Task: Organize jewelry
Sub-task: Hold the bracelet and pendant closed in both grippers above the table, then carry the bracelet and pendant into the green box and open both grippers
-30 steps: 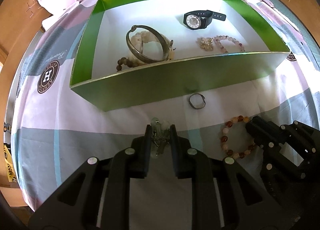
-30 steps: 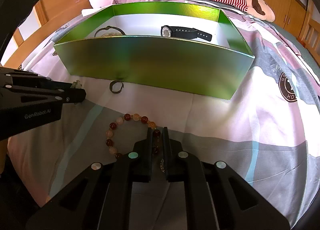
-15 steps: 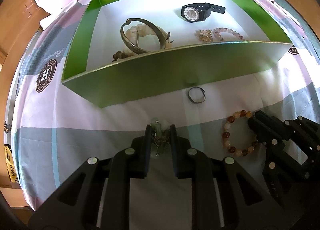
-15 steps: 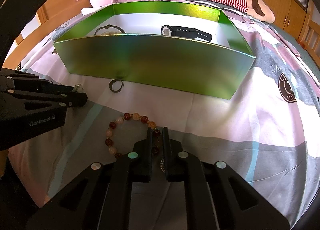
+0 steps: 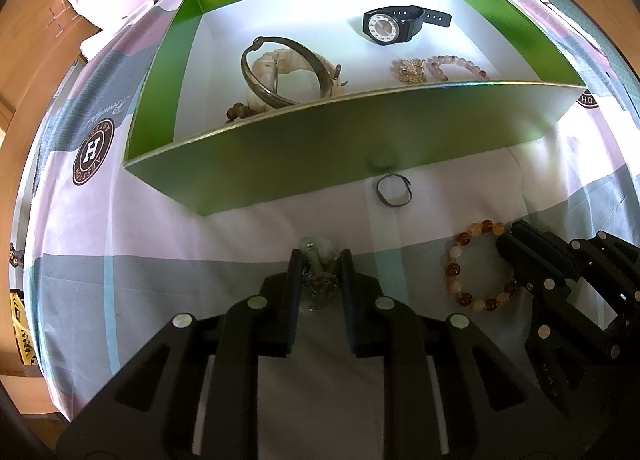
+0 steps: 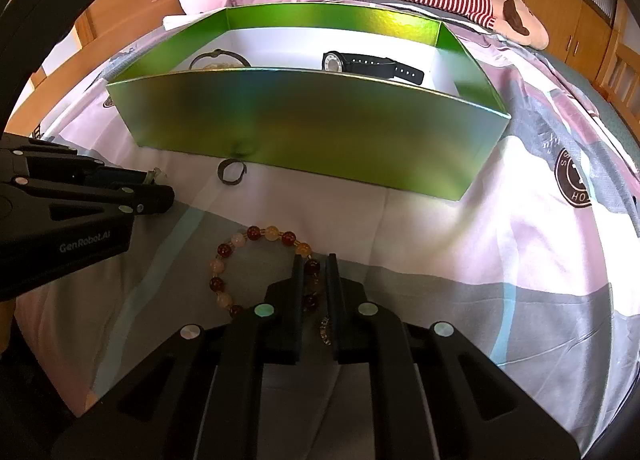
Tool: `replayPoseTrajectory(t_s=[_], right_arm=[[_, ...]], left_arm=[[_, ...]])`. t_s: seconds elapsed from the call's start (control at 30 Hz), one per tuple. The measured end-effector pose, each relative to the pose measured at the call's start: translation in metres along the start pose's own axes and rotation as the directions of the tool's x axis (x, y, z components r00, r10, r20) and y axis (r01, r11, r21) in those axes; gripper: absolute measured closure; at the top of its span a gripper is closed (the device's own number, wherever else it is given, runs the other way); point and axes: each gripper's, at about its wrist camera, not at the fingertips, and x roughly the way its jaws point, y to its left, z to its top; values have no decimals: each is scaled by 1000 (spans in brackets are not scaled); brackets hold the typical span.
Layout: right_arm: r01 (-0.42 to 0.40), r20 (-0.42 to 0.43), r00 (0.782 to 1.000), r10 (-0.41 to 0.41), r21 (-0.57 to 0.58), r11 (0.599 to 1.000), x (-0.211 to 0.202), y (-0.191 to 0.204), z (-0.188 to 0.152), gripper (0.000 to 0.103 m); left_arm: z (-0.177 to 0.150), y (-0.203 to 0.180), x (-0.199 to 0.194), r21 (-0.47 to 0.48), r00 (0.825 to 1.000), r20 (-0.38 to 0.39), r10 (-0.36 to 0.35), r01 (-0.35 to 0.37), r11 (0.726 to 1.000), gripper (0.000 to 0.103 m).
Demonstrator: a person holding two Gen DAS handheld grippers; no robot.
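In the left wrist view, the left gripper [image 5: 319,260] has its jaws close together around a pale green pendant [image 5: 318,254] with a thin chain, and it holds this piece a little above the bedsheet [image 5: 120,280], in front of the green box [image 5: 320,147]. Inside the box lie a black watch [image 5: 390,24], a metal bangle [image 5: 280,75] and a pink bead bracelet [image 5: 456,67]. A small dark ring [image 5: 393,189] lies just before the box wall. On the sheet a round logo shows a big "H".

In the right wrist view, the right gripper [image 6: 313,264] has narrow jaws that pinch the amber bead bracelet [image 6: 256,268], which lies on the sheet. The left gripper's side reads "GenRobot.AI", and it points at the box from the left, low over the bed.
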Motion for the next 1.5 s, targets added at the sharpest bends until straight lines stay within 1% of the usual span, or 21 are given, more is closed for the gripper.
replayPoseTrajectory(t_s=[0.03,0.1,0.13,0.17,0.27,0.43,0.47,0.5,0.6,0.7,0.8,0.9,0.97,1.03,1.1,1.17,1.27,1.33,1.47,1.5], right_arm=[[0,0,1000,0,0,1000,0,0,0,92],[2,0,1000,-2,0,1000,0,0,0,86],[9,1,1000,-9,1,1000,0,-1,0,85],[6,1,1000,-6,2,1000,0,-1,0,84],[3,0,1000,-3,8,1000,0,-1,0,84],[12,4,1000,-11,-5,1000,0,0,-1,85],[3,3,1000,-3,-1,1000,-1,0,0,89],[-12,3,1000,12,6,1000,-1,-1,0,93],[-44,22,999,43,33,998,-8,-3,3,95],[-49,68,997,47,31,998,-25,-5,11,95],[-67,137,989,62,31,997,-50,-7,25,95],[-80,207,976,73,25,997,-76,-10,43,95],[-80,253,965,73,18,997,-91,-13,56,95],[-85,275,959,75,24,996,-99,-18,69,95],[-82,287,956,68,36,996,-97,-22,86,95],[-62,290,956,49,38,997,-88,-27,101,95],[-50,262,965,33,59,997,-64,-34,118,95],[-26,229,973,11,65,998,-44,-37,124,95],[15,154,988,-26,70,997,-13,-37,124,95],[21,143,989,-31,74,997,-10,-37,122,92]], left_arm=[[0,-1,0,3,1000,0,2,-2,1000,84],[0,-1,0,4,1000,2,5,-5,1000,83],[-1,-2,0,6,1000,2,8,-8,1000,83],[-1,-2,0,6,1000,2,9,-9,1000,82],[-1,-2,0,4,1000,5,19,-19,1000,71],[0,-1,1,2,1000,2,8,-8,1000,70],[0,0,1,1,1000,1,1,-1,1000,74],[0,0,1,-3,1000,-1,-15,15,1000,85],[2,6,-3,-25,999,-4,-53,53,998,86],[6,15,-13,-44,997,22,-72,72,996,86],[11,27,-34,-68,992,63,-112,117,991,86],[21,42,-64,-86,976,133,-172,184,979,86],[30,50,-85,-90,963,195,-185,205,975,86],[41,56,-99,-95,953,246,-173,202,975,86],[51,57,-105,-105,951,270,-153,187,977,86],[64,59,-102,-114,950,284,-133,171,979,86],[84,63,-81,-146,959,268,-90,133,980,86],[92,64,-65,-168,965,252,-76,121,978,86],[99,63,-36,-178,978,207,-40,78,981,86],[99,62,-32,-176,979,200,-36,72,982,85]])
